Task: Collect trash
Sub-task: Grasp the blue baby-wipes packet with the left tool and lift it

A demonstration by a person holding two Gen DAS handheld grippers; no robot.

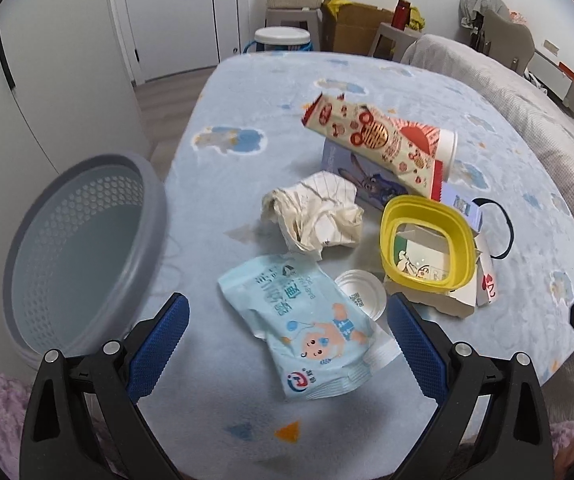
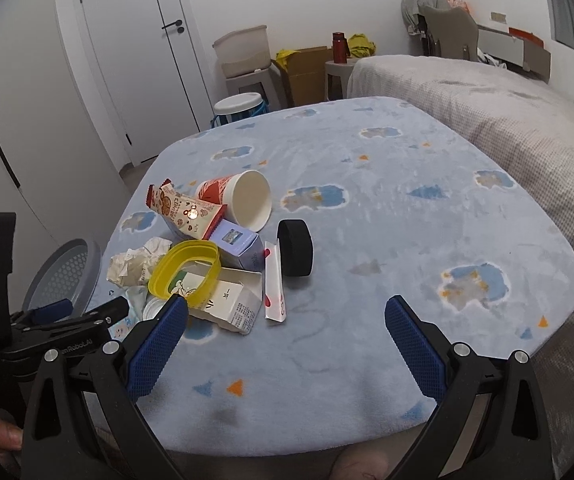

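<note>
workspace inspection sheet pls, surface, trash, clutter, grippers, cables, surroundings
surface: blue patterned blanket over a table.
job's things: grey basket at the left edge; wipes packet, crumpled paper, snack wrapper, paper cup, yellow lid, small white lid, cartons in one pile.
clutter: black band beside the pile.
grippers: left gripper over the wipes packet, jaws open; right gripper jaws open, empty.
cables: nothing seen.
surroundings: bed, door, cardboard box, stools.

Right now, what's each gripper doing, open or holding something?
Left gripper: open, holding nothing, above the blue wipes packet.
Right gripper: open, holding nothing.
</note>
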